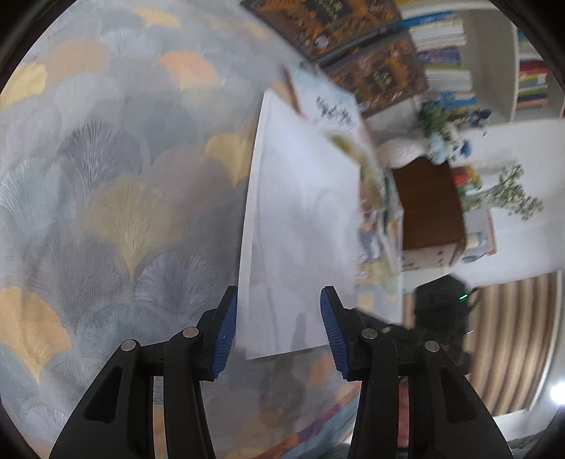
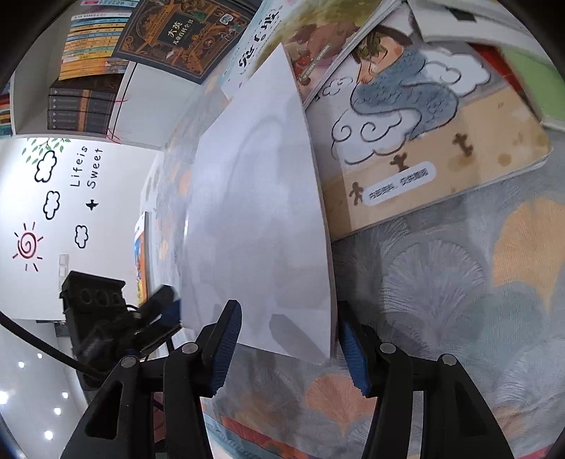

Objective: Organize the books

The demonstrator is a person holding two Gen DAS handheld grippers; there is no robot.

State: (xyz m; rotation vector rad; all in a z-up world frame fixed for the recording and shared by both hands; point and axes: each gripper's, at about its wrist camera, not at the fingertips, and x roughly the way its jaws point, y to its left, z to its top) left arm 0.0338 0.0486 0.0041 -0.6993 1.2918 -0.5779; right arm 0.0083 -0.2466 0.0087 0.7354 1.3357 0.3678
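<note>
Book [image 1: 300,226] with white cover stands edgewise, long axis pointing away, between open left gripper [image 1: 279,332] and open right gripper [image 2: 289,346].

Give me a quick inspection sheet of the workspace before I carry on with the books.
Surface: fan-patterned cloth, covering the table.
Job's things: white book raised at a tilt; picture book lying flat; dark ornate books beyond.
Clutter: brown box, flower sprigs.
Grippers: left gripper and right gripper each have the white book between their fingers; whether they grip it is unclear.
Cables: black cable at the right view's lower left.
Surroundings: bookshelf, decorated wall.
</note>
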